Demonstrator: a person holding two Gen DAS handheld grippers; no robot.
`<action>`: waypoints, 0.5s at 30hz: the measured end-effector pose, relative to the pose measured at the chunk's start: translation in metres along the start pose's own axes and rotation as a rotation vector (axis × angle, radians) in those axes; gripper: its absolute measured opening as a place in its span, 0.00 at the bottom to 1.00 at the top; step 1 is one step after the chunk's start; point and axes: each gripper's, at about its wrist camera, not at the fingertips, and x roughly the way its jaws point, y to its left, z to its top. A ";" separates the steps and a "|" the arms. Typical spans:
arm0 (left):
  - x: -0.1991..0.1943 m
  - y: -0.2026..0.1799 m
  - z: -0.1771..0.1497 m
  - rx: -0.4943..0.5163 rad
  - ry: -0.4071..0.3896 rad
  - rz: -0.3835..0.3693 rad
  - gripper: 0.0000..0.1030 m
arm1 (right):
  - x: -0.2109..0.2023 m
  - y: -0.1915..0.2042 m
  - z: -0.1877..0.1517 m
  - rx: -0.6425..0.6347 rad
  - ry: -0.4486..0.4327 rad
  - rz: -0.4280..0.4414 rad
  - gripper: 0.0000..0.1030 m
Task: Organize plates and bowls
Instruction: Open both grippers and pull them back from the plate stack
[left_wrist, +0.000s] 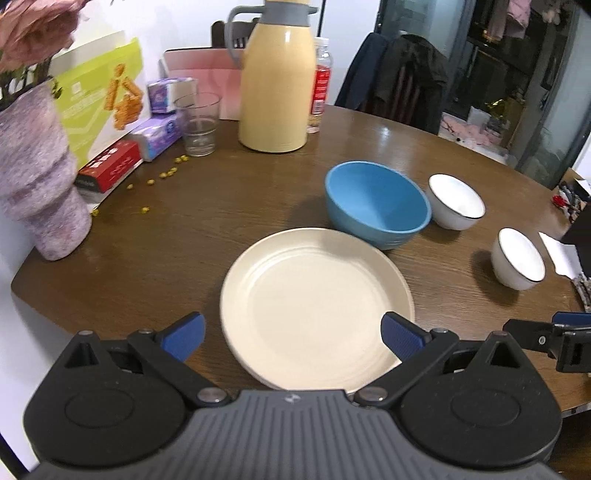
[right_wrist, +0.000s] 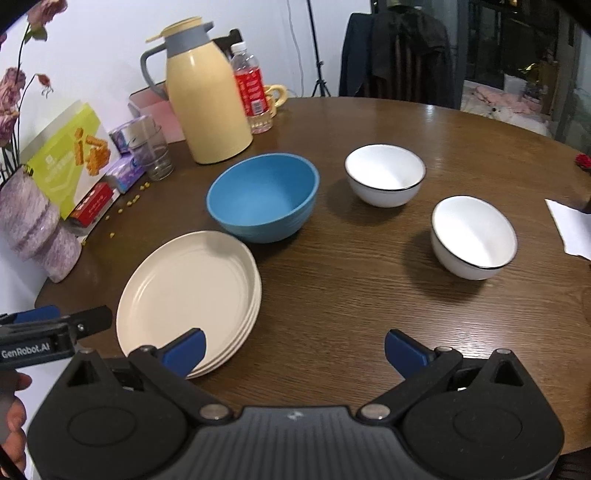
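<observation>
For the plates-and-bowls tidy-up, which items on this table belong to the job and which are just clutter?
Part of the job:
stack of cream plates
blue bowl
far white bowl
near white bowl

Just lying about:
yellow thermos jug
water bottle
empty glass
snack box
tissue packs
vase
white paper

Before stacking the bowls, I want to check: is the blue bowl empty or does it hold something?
Empty. The right wrist view looks into the blue bowl, upright on the table, and shows only its bare blue inside.
</observation>
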 end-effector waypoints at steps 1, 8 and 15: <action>-0.002 -0.004 0.000 0.002 -0.005 -0.004 1.00 | -0.003 -0.003 0.000 0.000 -0.007 -0.002 1.00; -0.011 -0.029 0.006 -0.007 -0.046 0.002 1.00 | -0.016 -0.025 0.004 -0.015 -0.039 -0.002 1.00; -0.012 -0.052 0.022 -0.033 -0.063 0.040 1.00 | -0.023 -0.051 0.022 -0.050 -0.052 0.020 1.00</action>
